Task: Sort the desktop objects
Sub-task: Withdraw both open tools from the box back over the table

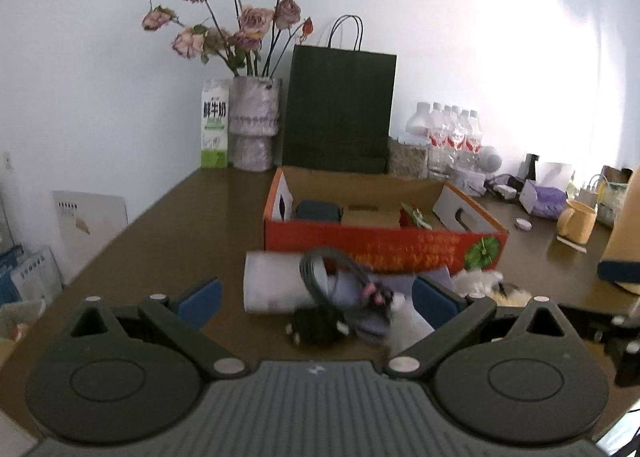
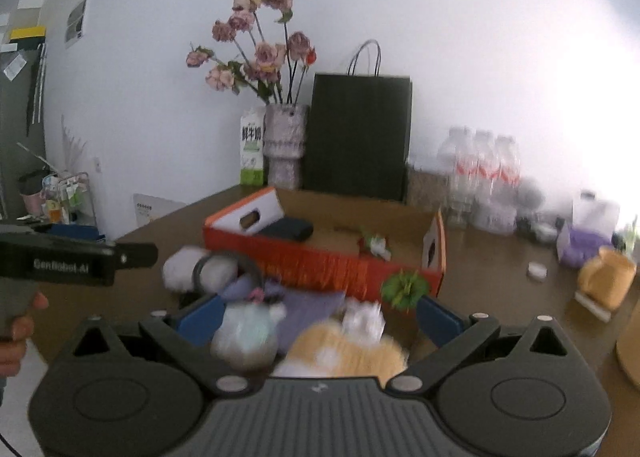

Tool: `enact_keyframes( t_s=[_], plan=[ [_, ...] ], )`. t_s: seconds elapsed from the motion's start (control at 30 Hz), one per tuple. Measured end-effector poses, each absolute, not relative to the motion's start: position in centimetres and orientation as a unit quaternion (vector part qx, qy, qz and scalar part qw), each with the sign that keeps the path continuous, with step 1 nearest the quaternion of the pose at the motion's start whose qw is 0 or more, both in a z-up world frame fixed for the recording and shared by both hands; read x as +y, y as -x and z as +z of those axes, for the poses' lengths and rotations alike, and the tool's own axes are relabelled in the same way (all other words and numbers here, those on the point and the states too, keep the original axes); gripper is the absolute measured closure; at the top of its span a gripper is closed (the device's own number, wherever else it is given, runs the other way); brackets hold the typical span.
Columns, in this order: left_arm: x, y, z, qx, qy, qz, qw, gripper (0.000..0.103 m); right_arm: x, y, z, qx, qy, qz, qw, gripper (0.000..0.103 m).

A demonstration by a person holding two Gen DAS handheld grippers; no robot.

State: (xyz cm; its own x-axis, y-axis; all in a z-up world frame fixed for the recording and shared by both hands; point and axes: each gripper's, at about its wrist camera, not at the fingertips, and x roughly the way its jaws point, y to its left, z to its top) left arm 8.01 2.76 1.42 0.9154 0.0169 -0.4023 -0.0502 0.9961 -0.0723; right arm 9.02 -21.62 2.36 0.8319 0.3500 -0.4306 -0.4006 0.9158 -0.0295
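Note:
An orange cardboard box (image 1: 380,247) stands open in the middle of the brown desk (image 1: 192,225), holding a dark case (image 1: 318,211), a brown packet (image 1: 370,214) and a red-green item (image 1: 414,217). In front of it lies a pile: a white roll (image 1: 272,285), a coiled grey cable (image 1: 328,269) and a black adapter (image 1: 316,327). My left gripper (image 1: 316,299) hangs open just before this pile. My right gripper (image 2: 320,321) is open too, over a blurred pale object (image 2: 244,337), an orange-white plush (image 2: 348,353) and purple cloth (image 2: 310,307). The box (image 2: 320,261) lies beyond.
Along the back wall stand a milk carton (image 1: 215,125), a vase of dried roses (image 1: 254,125), a black paper bag (image 1: 338,113) and water bottles (image 1: 448,137). A yellow mug (image 1: 576,221) and purple pack (image 1: 548,201) sit at right. A hand (image 2: 20,331) holds the other tool's black housing (image 2: 72,263).

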Motion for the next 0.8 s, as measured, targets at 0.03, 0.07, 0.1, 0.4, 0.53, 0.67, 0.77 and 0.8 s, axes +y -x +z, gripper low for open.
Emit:
enact_keyframes(
  t_s=[0.03, 0.07, 0.1, 0.4, 0.53, 0.67, 0.77, 0.8],
  plan=[
    [2.6, -7.6, 1.0, 0.207, 0.039, 0.019, 0.977, 0.0, -21.6, -8.5, 1.7, 0.218, 0.063, 0.193, 0.955, 0.0],
    [2.4, -7.2, 0.5, 0.209, 0.036, 0.019, 0.977, 0.0, -21.6, -8.1, 1.2, 0.222, 0.067, 0.19, 0.954, 0.0],
    [2.3, -6.9, 0.1, 0.212, 0.033, 0.018, 0.977, 0.0, -21.6, -7.5, 0.5, 0.226, 0.069, 0.187, 0.954, 0.0],
    [1.4, -3.7, -2.7, 0.213, 0.027, 0.015, 0.977, 0.0, -21.7, -4.8, -3.4, 0.253, 0.06, 0.155, 0.953, 0.0],
    [0.8, -3.9, -3.3, 0.228, 0.022, 0.001, 0.973, 0.0, -21.7, -5.0, -3.7, 0.261, 0.058, 0.155, 0.951, 0.0],
    [0.4, -3.9, -3.6, 0.233, 0.016, -0.001, 0.972, 0.0, -21.9, -5.1, -4.0, 0.265, 0.052, 0.156, 0.95, 0.002],
    [0.2, -4.1, -4.0, 0.24, 0.015, -0.001, 0.971, 0.0, -22.0, -5.5, -4.4, 0.272, 0.043, 0.158, 0.948, 0.007],
    [0.1, -4.0, -4.1, 0.242, 0.014, -0.002, 0.97, 0.0, -21.9, -5.6, -4.5, 0.274, 0.043, 0.158, 0.948, 0.007]
  ],
)
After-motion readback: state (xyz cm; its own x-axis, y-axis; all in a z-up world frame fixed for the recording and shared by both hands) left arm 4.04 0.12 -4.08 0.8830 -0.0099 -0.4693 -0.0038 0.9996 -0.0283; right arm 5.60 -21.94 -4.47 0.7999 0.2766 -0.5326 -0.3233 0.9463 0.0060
